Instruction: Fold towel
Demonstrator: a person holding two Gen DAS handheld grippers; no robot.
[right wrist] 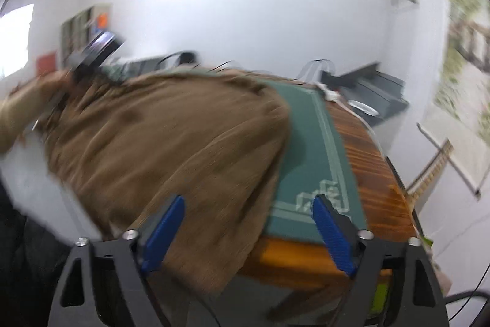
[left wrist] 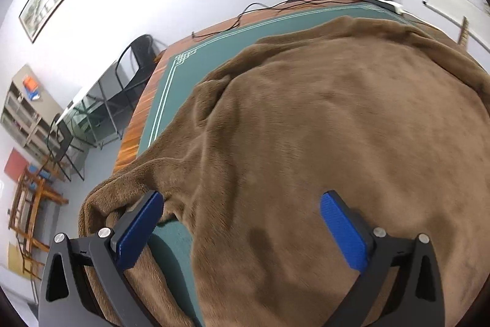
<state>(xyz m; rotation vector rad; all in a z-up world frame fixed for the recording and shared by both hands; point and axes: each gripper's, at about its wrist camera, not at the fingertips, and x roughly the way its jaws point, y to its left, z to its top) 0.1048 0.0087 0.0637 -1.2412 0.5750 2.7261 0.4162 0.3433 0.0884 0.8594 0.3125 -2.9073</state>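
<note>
Towel: a large plush brown towel [left wrist: 321, 143] is lying spread over the counter, rumpled along its left edge; in the right wrist view its near edge [right wrist: 196, 250] is hanging over the counter's front.
Counter: a wooden counter with a striped reddish-brown rim [left wrist: 137, 125] is carrying a dark green mat with a pale line border [left wrist: 180, 82]; a patch of the mat is showing under a lifted fold near my left claw.
Left claw: my left claw [left wrist: 242, 219], black with blue ribbed pads, is hovering low over the towel's near part with its fingers spread wide, gripping nothing; the left finger [left wrist: 141, 232] is sitting beside a bunched fold, contact I cannot tell.
Right claw: my right claw [right wrist: 248, 229] is standing wide apart and empty over the towel's right edge and the mat's corner pattern [right wrist: 318, 198]; this view is blurred.
Other claw seen: the left claw [right wrist: 92, 51] is appearing as a dark blur at the towel's far left end.
Cables: thin black cables [left wrist: 245, 17] are lying along the far rim.
</note>
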